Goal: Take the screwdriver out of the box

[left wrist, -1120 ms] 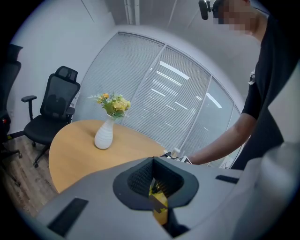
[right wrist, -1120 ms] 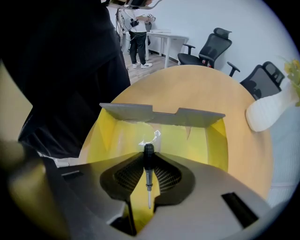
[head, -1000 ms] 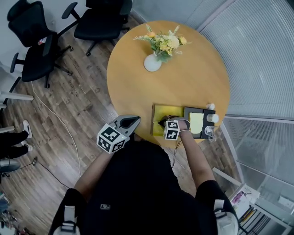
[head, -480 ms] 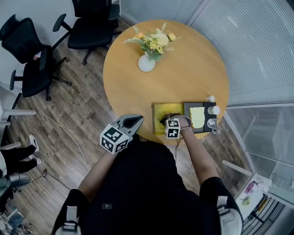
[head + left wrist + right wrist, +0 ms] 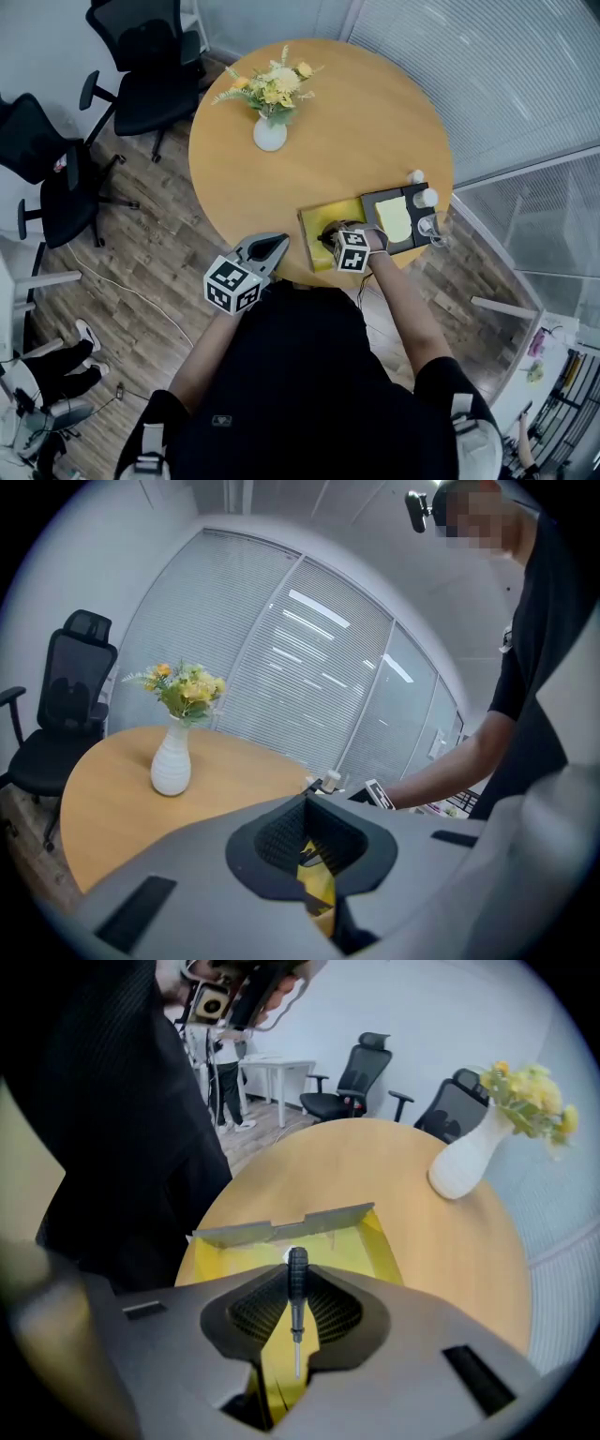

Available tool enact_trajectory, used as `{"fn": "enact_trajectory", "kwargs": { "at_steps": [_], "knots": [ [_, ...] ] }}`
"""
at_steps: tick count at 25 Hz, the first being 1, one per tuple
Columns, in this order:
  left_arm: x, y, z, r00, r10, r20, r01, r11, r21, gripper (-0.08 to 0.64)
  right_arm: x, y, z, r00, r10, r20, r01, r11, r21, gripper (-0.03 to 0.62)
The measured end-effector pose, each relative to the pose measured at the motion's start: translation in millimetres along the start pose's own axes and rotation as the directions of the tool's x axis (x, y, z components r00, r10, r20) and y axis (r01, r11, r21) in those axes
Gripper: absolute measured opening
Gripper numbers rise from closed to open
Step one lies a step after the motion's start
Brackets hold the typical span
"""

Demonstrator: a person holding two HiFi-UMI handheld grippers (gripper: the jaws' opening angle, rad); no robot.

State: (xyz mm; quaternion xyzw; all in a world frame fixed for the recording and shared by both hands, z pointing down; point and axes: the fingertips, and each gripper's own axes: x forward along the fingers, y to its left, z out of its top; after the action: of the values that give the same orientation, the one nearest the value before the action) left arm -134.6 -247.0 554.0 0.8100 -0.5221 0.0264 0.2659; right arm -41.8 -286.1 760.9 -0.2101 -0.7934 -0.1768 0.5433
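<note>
The screwdriver [image 5: 297, 1290], black-handled with a thin metal shaft, sits upright between the jaws of my right gripper [image 5: 297, 1314], which is shut on it. Just beneath lies the open yellow box [image 5: 349, 1252] with its grey flap [image 5: 281, 1228] standing up. In the head view my right gripper [image 5: 331, 240] hovers over the yellow box [image 5: 317, 218] near the table's front edge. My left gripper [image 5: 271, 247] hangs off the table edge to the left, shut on nothing. Its jaws [image 5: 317, 855] show a sliver of the yellow box between them.
A white vase of flowers [image 5: 269, 134] stands on the round wooden table [image 5: 356, 122]. A black tray [image 5: 415, 210] with a pale yellow pad and small white bottles [image 5: 427, 197] lies right of the box. Office chairs [image 5: 145, 70] stand on the wood floor at left.
The head camera has swung, so the table sits more to the left and tilted in view. Both grippers keep their places: right over the box, left beside the table edge.
</note>
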Motion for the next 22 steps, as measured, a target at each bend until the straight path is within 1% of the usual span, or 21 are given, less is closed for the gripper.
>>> {"fn": "enact_trajectory", "kwargs": {
  "at_steps": [4, 7, 9, 15, 20, 22],
  "knots": [
    [6.4, -4.0, 4.9, 1.0, -0.03, -0.01, 0.03, 0.999, 0.021, 0.006, -27.7, -6.5, 11.7, 0.993, -0.063, 0.099, 0.05, 0.99, 0.134, 0.06],
    [12.9, -6.9, 5.4, 0.998, -0.051, -0.019, 0.052, 0.998, 0.029, 0.006, -46.8, -10.7, 11.7, 0.982, -0.129, 0.135, 0.1, 0.974, 0.201, 0.06],
    [17.8, -9.3, 5.3, 0.997, -0.069, -0.029, 0.07, 0.997, 0.034, 0.006, -59.1, -12.6, 9.7, 0.973, -0.175, 0.153, 0.133, 0.959, 0.25, 0.06],
    [30.7, -18.2, 7.1, 0.992, -0.12, -0.047, 0.122, 0.991, 0.051, 0.006, -91.1, -6.9, -0.4, 0.938, -0.292, 0.189, 0.201, 0.899, 0.39, 0.06],
    [35.3, -22.0, 3.8, 0.987, -0.144, -0.065, 0.148, 0.987, 0.059, 0.006, -112.6, -0.6, -4.7, 0.899, -0.379, 0.221, 0.228, 0.834, 0.503, 0.06],
    [37.1, -22.6, 2.7, 0.986, -0.151, -0.069, 0.156, 0.986, 0.059, 0.005, -121.1, 1.0, -5.2, 0.879, -0.414, 0.237, 0.232, 0.805, 0.546, 0.06]
  ]
}}
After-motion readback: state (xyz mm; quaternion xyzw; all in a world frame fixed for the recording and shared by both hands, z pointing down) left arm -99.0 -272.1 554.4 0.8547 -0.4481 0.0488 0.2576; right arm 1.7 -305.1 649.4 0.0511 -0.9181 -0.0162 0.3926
